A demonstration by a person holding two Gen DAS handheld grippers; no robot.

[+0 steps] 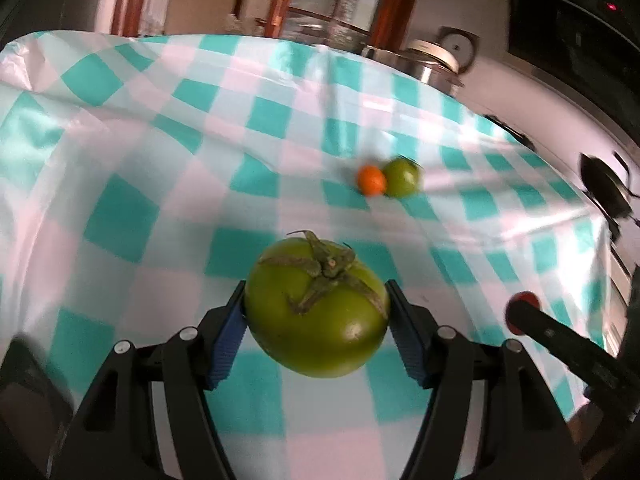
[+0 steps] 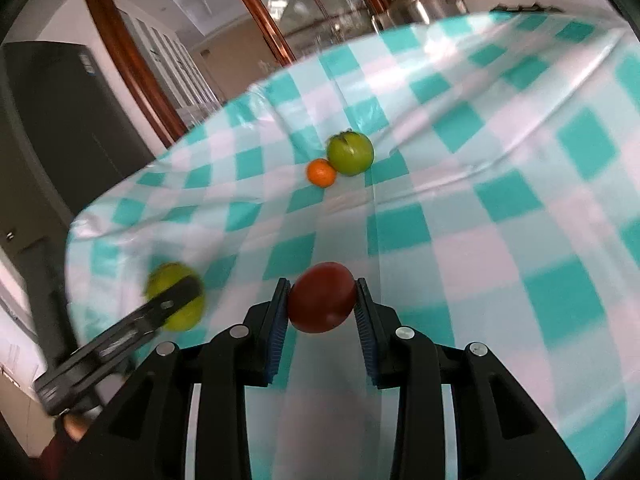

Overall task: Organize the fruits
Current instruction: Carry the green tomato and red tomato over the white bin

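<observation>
four fruits can be counted here. a big green tomato, leafy stem cap up, is pinched between the blue pads of the left gripper and held clear above the tabletop, which is covered in a teal and white checked cloth. in the right wrist view a dark red fruit is clamped in the right gripper, jaws pressed in tight on both sides of it, also off the cloth. left on the tabletop are a small orange fruit and a smaller green tomato, touching each other, the orange one at 9 o'clock of the green one. from the left wrist they're seen at about 1 o'clock, well apart from the held tomato; from the right wrist, near 12 o'clock past the red fruit. the left gripper with its tomato shows up at 8 o'clock in the right view, blurred. a steel pot is sat beyond the far edge of the tabletop.
</observation>
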